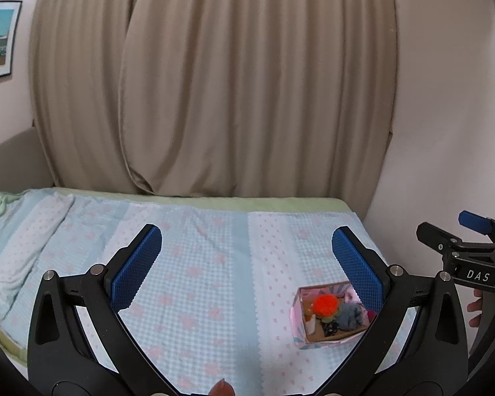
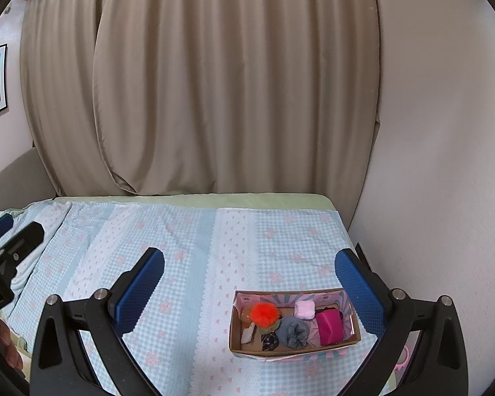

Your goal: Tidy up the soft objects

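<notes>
Hovering left gripper [image 1: 247,257]: jaws spread wide, empty, above bed
Right gripper [image 2: 249,279]: spread, empty
Box [image 2: 354,339]: lower right, holding soft items

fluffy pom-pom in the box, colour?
Bright orange-red fluffy pom-pom; clearest in the right wrist view.

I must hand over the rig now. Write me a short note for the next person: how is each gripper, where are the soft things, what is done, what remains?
Left gripper: open, empty, above the bed.
Right gripper: open, empty, held over the bed near the box.
The cardboard box sits on the checked bedcover, toward the right edge by the wall.
Inside it: orange pompom, grey fluffy piece, magenta pouch, pale pink square, a small dark item.
Done: these soft things are all in the box. No loose soft item shows on the bedcover.
Left: something pink shows past the right finger, too hidden to identify; check it.
</notes>
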Demonstrator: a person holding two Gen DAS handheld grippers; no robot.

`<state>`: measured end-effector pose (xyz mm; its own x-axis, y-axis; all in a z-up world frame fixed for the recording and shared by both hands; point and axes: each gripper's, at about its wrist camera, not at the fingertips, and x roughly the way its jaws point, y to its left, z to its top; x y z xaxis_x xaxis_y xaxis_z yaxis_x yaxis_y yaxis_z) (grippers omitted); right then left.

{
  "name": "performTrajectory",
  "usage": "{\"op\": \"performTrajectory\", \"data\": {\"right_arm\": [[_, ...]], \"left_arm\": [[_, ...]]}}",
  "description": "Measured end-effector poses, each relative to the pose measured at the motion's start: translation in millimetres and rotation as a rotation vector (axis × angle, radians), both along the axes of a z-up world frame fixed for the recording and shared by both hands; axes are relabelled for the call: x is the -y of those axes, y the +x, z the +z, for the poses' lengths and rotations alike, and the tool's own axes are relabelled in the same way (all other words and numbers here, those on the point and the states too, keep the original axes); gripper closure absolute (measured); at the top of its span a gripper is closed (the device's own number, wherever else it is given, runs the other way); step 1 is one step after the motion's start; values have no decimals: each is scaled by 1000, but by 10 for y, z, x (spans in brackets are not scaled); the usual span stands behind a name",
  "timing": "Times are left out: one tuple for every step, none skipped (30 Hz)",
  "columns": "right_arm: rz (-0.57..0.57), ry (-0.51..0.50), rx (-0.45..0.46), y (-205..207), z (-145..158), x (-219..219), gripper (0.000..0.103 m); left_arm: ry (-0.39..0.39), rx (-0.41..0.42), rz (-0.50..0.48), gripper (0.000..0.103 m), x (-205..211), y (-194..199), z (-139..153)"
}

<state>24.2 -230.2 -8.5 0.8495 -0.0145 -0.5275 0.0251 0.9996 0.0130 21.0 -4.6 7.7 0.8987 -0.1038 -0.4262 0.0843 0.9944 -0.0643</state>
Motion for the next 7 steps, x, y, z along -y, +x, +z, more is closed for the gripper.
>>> {"op": "performTrajectory", "data": {"right_arm": [[0,1,-2,16,-4,-9,0],[-2,1,-6,31,-9,-17,0],[-4,2,-11,48,-18,-30,0],[-7,3,-16,71,-32,-43,0],[-9,3,-19,86,-44,-55,0],[-12,3,-26,109,-63,-73,0],[-13,3,-32,121,-91,-91,0]], "left_arm": [[2,6,5,0,-9,-8,11],[4,11,15,0,-25,-10,4],[5,11,17,0,-45,-7,6],[2,9,12,0,-63,4,-9],[-3,9,6,0,-83,16,-19],[-8,7,3,0,-111,29,-35],[-9,2,3,0,-139,48,-50]]}}
